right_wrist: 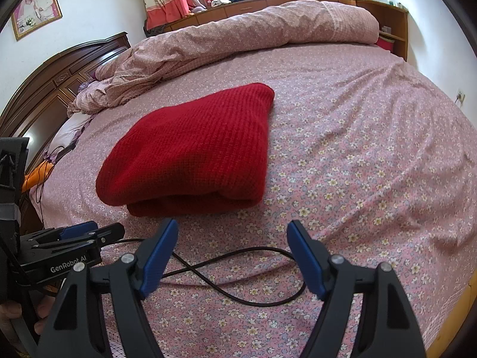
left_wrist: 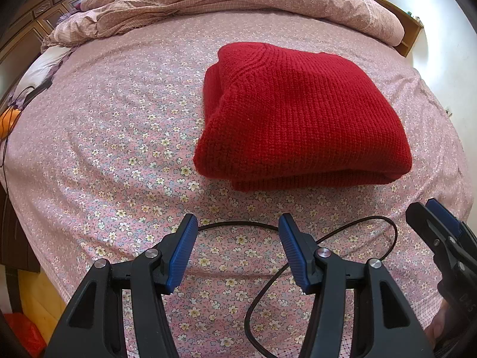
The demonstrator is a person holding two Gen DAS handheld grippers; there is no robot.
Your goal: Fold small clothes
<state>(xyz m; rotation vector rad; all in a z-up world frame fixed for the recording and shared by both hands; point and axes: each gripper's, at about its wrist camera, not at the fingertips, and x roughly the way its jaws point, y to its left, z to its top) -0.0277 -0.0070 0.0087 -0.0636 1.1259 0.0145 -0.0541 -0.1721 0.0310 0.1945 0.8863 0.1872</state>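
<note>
White lettering reads "GenRobot.AI" on the black body of the left gripper [right_wrist: 86, 232], seen from the right wrist at the lower left edge. No other writing can be made out.

The red sweater [left_wrist: 301, 116] lies folded into a thick bundle on the flowered pink bed sheet [left_wrist: 104, 149], its folded edge facing the grippers. From the left wrist it sits ahead and a little right of the left gripper [left_wrist: 238, 223], apart from the blue pads [left_wrist: 182, 253]. From the right wrist the sweater [right_wrist: 193, 149] lies ahead and to the left of the right gripper [right_wrist: 232, 229], also untouched.

Both grippers are released, jaws apart with nothing between them but sheet. A black cable [right_wrist: 226, 268] loops over the sheet just beyond the fingertips. A rumpled quilt [left_wrist: 238, 3] lies bunched along the far side.
</note>
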